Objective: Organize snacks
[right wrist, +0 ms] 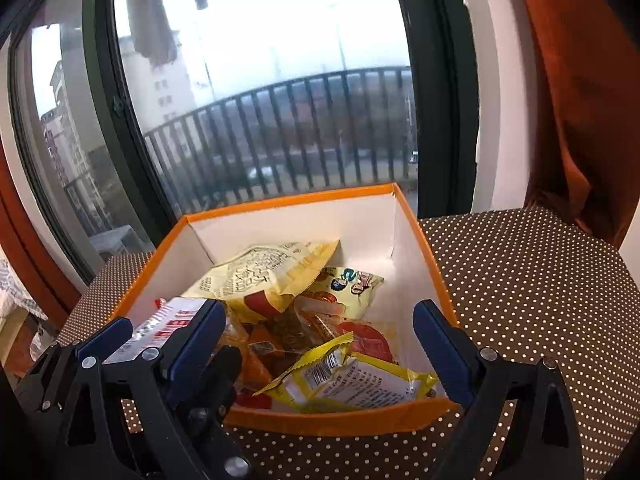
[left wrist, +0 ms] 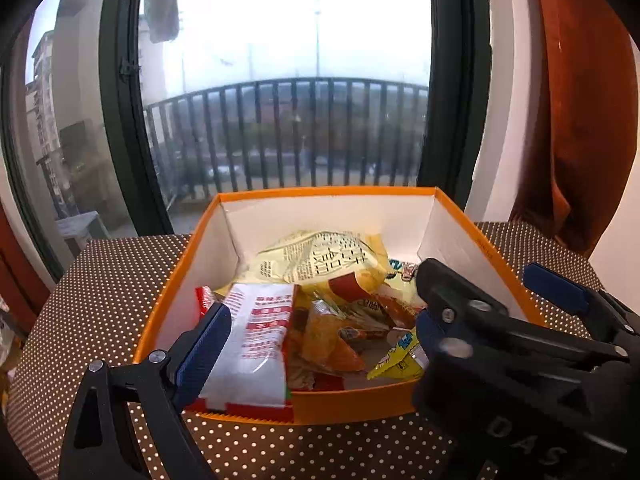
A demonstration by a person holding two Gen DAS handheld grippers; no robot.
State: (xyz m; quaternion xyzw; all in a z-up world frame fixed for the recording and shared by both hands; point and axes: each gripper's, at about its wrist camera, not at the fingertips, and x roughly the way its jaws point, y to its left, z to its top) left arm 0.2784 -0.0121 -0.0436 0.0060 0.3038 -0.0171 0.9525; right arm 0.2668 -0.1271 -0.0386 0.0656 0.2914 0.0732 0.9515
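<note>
Toward the lower left of the left wrist view, your left gripper hangs with fingers spread wide over the red-and-white plastic snack packet, which leans on the near wall of the orange cardboard box; nothing is pinched. At centre, yellow crinkled bags lie piled, likely dropped in loosely. Further right, your right gripper also stands open above the small yellow foil sachet, apparently just let go. Beneath, the brown dotted surface carries the box.
</note>
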